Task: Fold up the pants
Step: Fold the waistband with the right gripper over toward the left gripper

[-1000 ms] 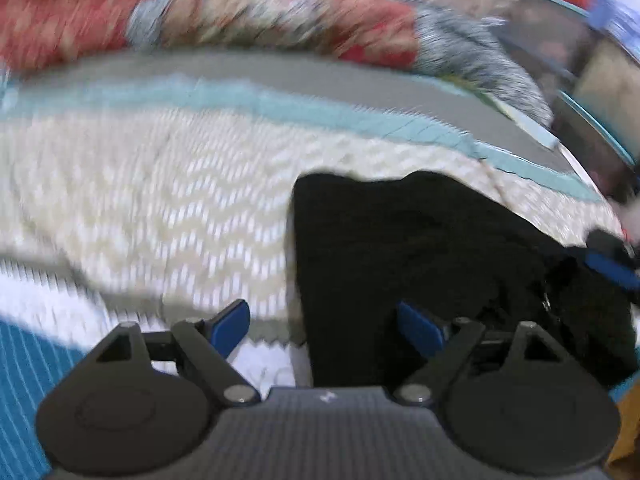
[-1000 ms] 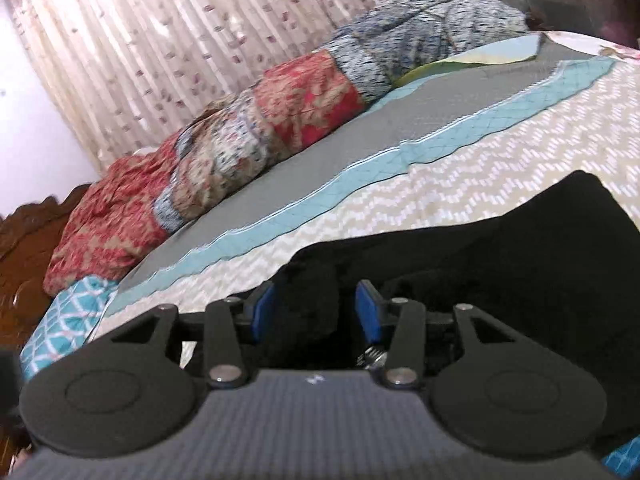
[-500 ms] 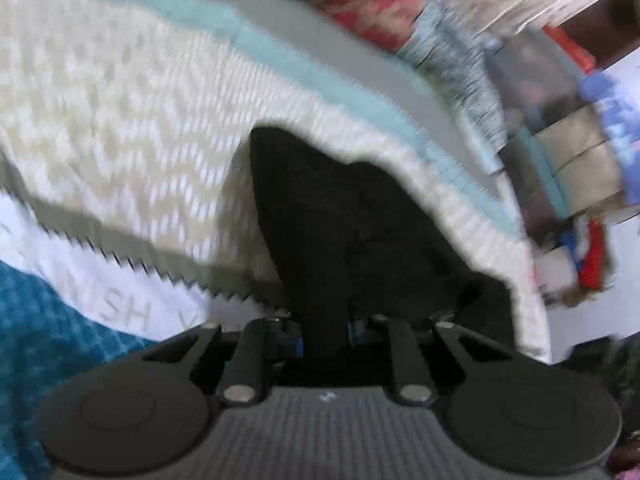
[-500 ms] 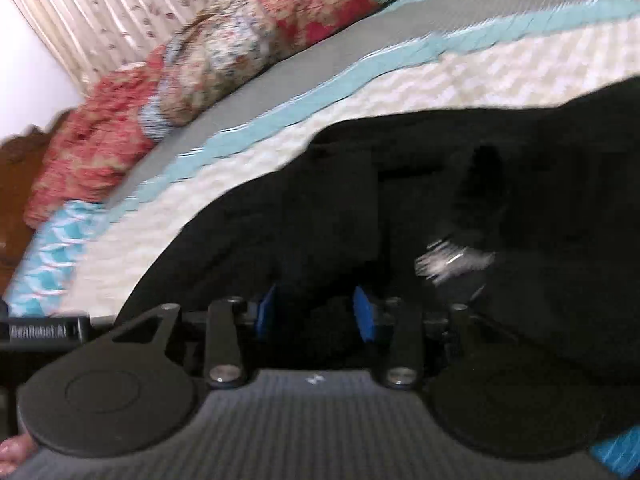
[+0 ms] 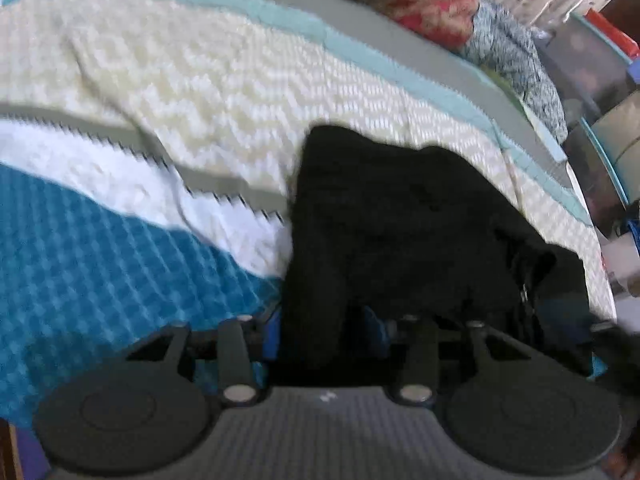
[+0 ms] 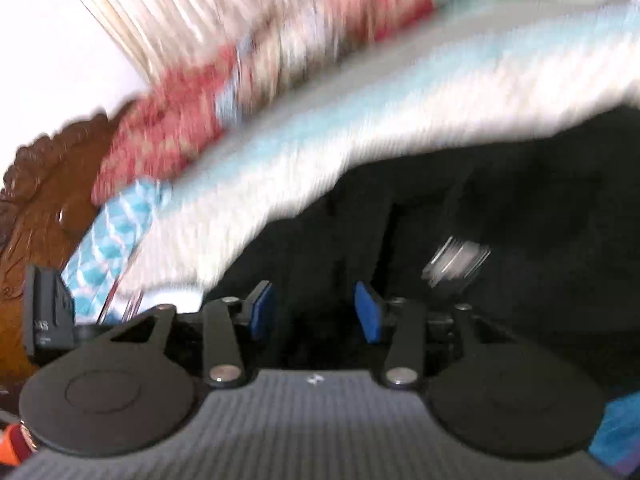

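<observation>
Both my tools have cloth btwn the fingers; the left gripper (image 5: 322, 330) is pinched down on an edge of the black pants (image 5: 404, 232), w/ fabric rising straight out of its jaws and spreading ahead and to the right of it; the right gripper (image 6: 314, 314) has its blue pads (image 6: 370, 314) set narrow w/ dark cloth filling the gap, so I judge it's clamped on the pants too, tho the right view is badly smeared and I can't see the contact cleanly.

The pants lie bunched on the bedspread (image 5: 200, 80) just ahead of both tools; a metal bit, prob a zip or button (image 6: 456, 258), shows ahead-right of my right pads, so I take that end for the waist; can't tell how the legs lie.

Step in hand, as I read it: lifting/carrying a pinched edge for the first fold or to spread the thing flat; not far along, since the cloth is rumpled, no clean crease yet.

Next move calls for: both grips held firm; edges kept level w/ each other; cloth drawn taut btwn the tools before laying it down ahead, else it'll bunch.
</observation>
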Available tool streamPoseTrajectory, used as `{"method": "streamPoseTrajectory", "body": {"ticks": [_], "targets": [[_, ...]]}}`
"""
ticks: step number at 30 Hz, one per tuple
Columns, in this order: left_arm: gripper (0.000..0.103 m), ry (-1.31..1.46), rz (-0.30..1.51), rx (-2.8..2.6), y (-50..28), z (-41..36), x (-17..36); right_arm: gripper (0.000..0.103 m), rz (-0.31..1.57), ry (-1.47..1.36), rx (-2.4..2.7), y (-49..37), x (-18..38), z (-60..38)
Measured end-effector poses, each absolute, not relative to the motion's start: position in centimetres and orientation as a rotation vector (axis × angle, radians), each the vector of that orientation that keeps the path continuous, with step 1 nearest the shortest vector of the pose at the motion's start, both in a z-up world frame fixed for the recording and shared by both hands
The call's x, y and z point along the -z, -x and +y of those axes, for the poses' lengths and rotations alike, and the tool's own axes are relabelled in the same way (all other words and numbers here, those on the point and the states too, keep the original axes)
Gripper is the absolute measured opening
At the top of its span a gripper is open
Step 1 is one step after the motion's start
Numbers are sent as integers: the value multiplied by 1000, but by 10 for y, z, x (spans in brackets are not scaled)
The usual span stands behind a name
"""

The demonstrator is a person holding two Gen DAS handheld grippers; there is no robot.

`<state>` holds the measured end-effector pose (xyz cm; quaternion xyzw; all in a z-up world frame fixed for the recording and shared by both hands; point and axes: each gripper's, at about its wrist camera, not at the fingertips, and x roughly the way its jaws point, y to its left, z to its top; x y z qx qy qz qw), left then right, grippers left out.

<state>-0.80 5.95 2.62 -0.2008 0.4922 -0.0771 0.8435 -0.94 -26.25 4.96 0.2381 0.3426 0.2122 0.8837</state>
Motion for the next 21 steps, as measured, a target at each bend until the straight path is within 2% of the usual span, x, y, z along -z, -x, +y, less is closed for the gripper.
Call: {"method": "streamPoseTrajectory", "body": {"ticks": [2, 3, 10, 16, 17, 18, 19, 21], "targets": [[41, 446, 1006, 151, 12, 71, -34, 71, 600, -472, -312, 23, -63, -301], [41, 462, 994, 145, 14, 77, -36, 75, 564, -478, -237, 27, -63, -323], [41, 487, 979, 123, 21, 86, -50, 76, 605, -676, 128, 48, -7, -437], [41, 404, 995, 178, 17, 48, -58, 74, 656, -831, 56, 48, 26, -433], [41, 392, 995, 182, 16, 42, -59, 63, 660, -801, 49, 52, 17, -424], [41, 385, 995, 187, 18, 39, -60, 40, 676, -762, 37, 58, 8, -422], [41, 381, 997, 194, 18, 36, -60, 31, 698, -718, 41, 57, 5, -418], [41, 374, 1003, 207, 19, 31, -59, 20, 704, -673, 37, 60, -5, -414]]}}
